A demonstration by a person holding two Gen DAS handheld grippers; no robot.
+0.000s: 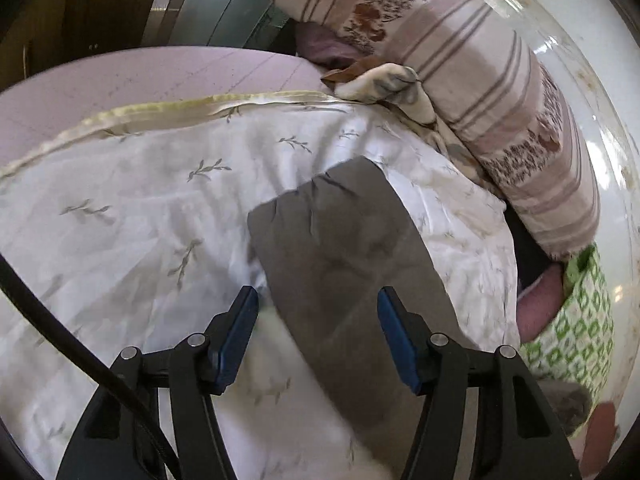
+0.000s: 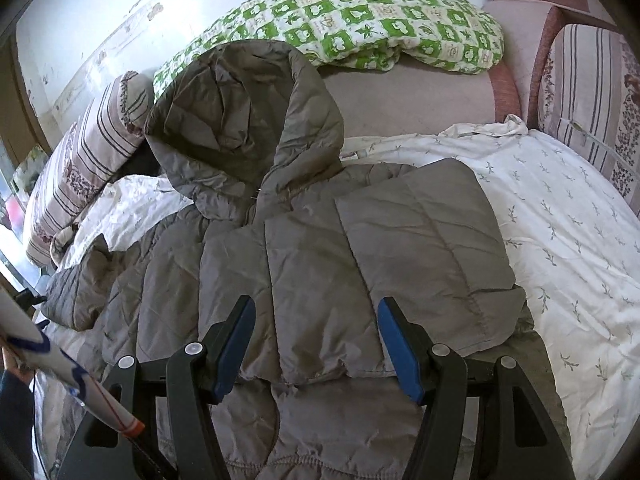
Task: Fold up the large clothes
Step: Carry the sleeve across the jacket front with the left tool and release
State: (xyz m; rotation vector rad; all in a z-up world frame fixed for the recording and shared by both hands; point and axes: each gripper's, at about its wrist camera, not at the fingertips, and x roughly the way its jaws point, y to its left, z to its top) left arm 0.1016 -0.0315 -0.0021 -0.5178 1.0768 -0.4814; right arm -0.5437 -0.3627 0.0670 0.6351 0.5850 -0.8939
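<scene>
We work on a bed [image 2: 580, 240] under a white leaf-print sheet, and we place everything from the jacket [image 2: 320, 248], the grey hooded puffer lying front-up across the middle of it. Beyond the jacket's hood [image 2: 240, 120] sits a green checked quilt [image 2: 360, 20]; to the hood's left leans a striped pillow [image 2: 80, 168]. One sleeve [image 2: 424, 240] is already folded in over the chest, its cuff near the front seam, while the other sleeve [image 2: 76, 284] sticks out crumpled on the opposite side. The step in hand, as we judge it, is bringing that second sleeve across. The right gripper [image 2: 316, 340] hovers over the lower chest with its jaws wide and nothing pinched; the fabric only lies beneath them. The left gripper [image 1: 318, 336] is likewise spread about halfway, empty, above a grey sleeve end [image 1: 332, 240] that lies flat on the sheet; its view is blurred, so we cannot tell which part of the jacket this is. To do this well, we should take the loose sleeve near the cuff, catching both padded layers deep in the jaws since the slick shell may slide, lift just clear of the sheet, and lay it straight across the chest. The right gripper can press the folded sleeve so it does not drag. We should smooth the shoulder crease before folding the hem up.
</scene>
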